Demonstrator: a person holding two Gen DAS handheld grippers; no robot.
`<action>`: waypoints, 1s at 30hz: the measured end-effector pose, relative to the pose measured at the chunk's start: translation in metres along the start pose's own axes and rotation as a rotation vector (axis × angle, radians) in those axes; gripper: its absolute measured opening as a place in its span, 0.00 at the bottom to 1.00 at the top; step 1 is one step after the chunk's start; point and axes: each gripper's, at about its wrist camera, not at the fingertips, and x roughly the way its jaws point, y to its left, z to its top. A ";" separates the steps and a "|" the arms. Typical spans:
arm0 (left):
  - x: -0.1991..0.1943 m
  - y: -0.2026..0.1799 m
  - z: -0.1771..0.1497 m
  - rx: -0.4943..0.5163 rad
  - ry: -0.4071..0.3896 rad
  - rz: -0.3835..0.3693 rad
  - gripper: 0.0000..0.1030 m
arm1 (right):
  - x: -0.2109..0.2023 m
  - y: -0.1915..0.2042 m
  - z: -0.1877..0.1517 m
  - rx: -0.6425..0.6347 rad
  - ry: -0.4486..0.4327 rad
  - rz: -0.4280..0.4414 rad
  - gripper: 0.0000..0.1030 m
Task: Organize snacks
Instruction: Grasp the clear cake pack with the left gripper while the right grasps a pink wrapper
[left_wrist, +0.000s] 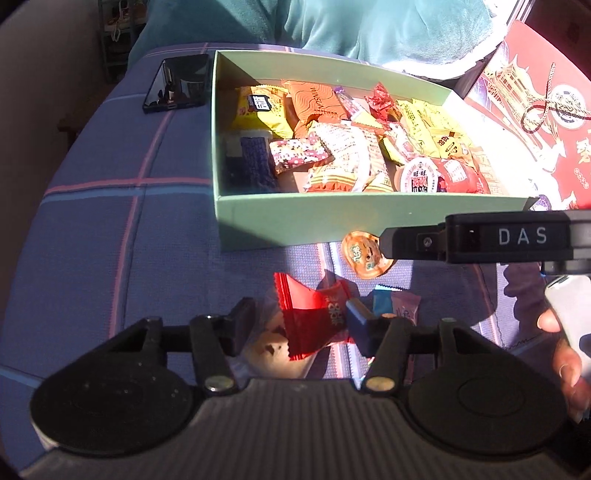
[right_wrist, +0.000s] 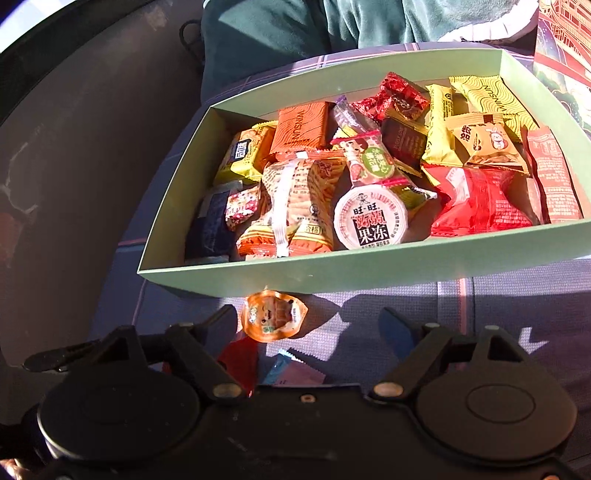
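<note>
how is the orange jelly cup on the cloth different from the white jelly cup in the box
The orange jelly cup lies outside the green box, on the checked cloth by its front wall; the white jelly cup sits inside among other snacks. The orange one has an amber lid with a cartoon print; the white one has bold dark characters and looks larger. Both are sealed, lids up.

Plaid cloth (left_wrist: 110, 229): green box (left_wrist: 332, 221), phone (left_wrist: 177, 83), jelly cup (left_wrist: 364, 254), red packet (left_wrist: 314, 317).
</note>
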 end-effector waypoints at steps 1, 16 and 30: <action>-0.001 0.005 0.001 -0.011 -0.003 0.012 0.61 | 0.003 0.004 0.000 -0.010 0.005 0.002 0.81; -0.006 0.008 -0.022 0.109 0.032 0.000 0.58 | 0.001 0.015 -0.015 -0.032 0.071 -0.017 0.77; -0.023 0.028 -0.036 0.003 0.033 0.022 0.34 | 0.001 0.039 -0.044 -0.102 0.123 -0.079 0.63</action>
